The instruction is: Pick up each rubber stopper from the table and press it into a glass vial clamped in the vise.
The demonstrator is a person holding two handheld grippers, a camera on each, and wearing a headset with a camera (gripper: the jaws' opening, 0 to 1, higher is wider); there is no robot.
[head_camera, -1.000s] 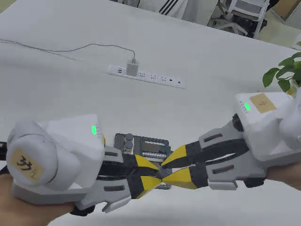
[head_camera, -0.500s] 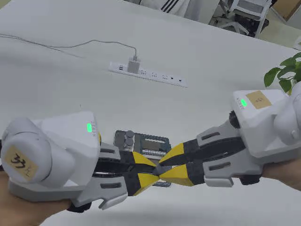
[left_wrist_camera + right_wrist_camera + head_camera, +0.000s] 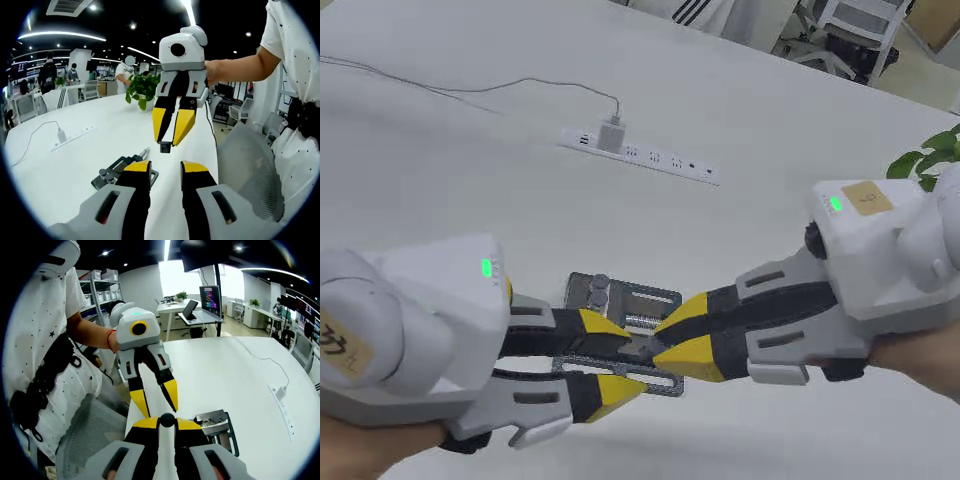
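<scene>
While the rubber stopper (image 3: 166,420) sits pinched at the very tips of your right gripper (image 3: 168,140), it hangs in the air above the table (image 3: 470,150), not yet in any vial. In the right gripper view it's a dark round knob with both jaws closed on it. Your left gripper (image 3: 166,164) faces it nose to nose, jaws spread wide and gripping nothing, one to either side of the right's tips in the head view.

Just past those tips, at 12 o'clock, lies the vise (image 3: 658,299), flat on the table. At its 10 o'clock end stand two small grey-topped cylinders (image 3: 597,293), which I take for the vials. Whether their mouths are free I cannot tell from here.

This looks to me like a regrip or a handover before the press. If the left is to take the stopper, close it squarely on the flank and get a firm bite before the right lets go; a tip pinch this shallow could let the rubber squirt out. Then carry it over a vial mouth, line it up straight above, and push down along the vial's axis. A tilted push risks levering the glass in the clamp.

Farther out at 12 o'clock, well apart, a white power strip (image 3: 650,160) lies on the table; a plant (image 3: 925,160) shows at 2 o'clock.
</scene>
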